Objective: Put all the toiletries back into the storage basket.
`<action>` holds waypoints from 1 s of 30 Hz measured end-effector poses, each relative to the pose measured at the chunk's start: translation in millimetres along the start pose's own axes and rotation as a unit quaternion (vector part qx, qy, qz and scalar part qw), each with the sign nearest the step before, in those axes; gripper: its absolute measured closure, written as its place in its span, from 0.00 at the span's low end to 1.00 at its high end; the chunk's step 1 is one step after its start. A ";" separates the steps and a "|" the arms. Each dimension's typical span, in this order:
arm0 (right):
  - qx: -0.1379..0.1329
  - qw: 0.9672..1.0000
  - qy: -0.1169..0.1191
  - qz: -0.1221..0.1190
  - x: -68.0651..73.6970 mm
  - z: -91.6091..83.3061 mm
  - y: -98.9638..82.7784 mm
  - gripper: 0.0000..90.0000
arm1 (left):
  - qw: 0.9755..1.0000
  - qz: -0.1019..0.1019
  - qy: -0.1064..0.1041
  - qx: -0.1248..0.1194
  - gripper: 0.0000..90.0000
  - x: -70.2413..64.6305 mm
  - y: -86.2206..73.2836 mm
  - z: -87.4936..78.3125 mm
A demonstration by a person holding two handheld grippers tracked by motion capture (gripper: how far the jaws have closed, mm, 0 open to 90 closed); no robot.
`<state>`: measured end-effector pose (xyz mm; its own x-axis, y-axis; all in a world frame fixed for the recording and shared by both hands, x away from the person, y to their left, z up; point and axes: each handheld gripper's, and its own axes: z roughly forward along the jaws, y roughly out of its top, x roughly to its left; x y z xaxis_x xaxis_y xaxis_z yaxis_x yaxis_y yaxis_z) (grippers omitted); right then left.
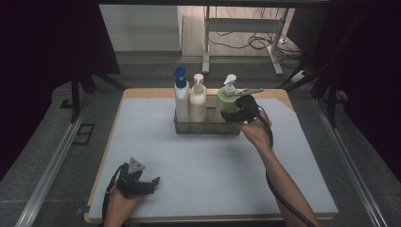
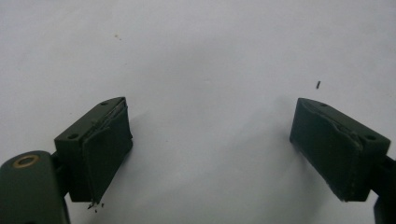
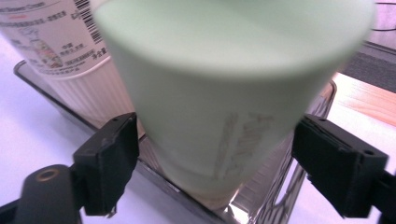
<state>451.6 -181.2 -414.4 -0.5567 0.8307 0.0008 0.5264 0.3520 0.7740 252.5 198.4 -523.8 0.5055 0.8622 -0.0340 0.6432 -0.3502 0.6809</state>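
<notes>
Beside green bottle (image 3: pixel 233 107), cream bottle (image 3: pixel 65 51), basket wall (image 3: pixel 299 186) around

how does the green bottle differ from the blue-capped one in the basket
The green bottle is short, squat, pale green with a white pump; the blue-capped bottle is taller, slimmer and white. Green stands at the basket's right end, between the right tool's jaws; blue-capped stands at the left end. Both stand upright.

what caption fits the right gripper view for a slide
Right hand-held gripper straddles the pale green bottle in the wire basket, pads not yet pressing.
</notes>
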 end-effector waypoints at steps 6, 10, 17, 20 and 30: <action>-0.007 1.000 0.004 0.006 -3.4 -10.4 -7.2 0.26 | 1.000 0.000 0.000 0.000 0.14 0.0 0.0 0.0; -0.008 1.000 0.011 0.006 -6.9 -16.5 -13.4 0.40 | 1.000 0.000 0.000 0.000 0.14 0.0 0.0 0.0; -0.010 1.000 0.004 -0.018 -13.4 -26.1 -22.1 0.71 | 1.000 0.000 0.000 0.000 0.13 0.0 0.0 0.0; -0.020 1.000 -0.002 -0.024 -16.5 -29.4 -22.9 0.81 | 1.000 0.000 0.000 0.000 0.14 0.0 0.0 0.0; -0.014 1.000 -0.025 0.009 -27.2 -19.3 -24.6 1.00 | 1.000 0.000 0.000 0.000 0.14 0.0 0.0 0.0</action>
<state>441.4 -220.8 -421.2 -0.5141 0.8576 -0.0151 0.5179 0.3244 0.7916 252.5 198.4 -523.7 0.5058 0.8620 -0.0334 0.6433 -0.3512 0.6803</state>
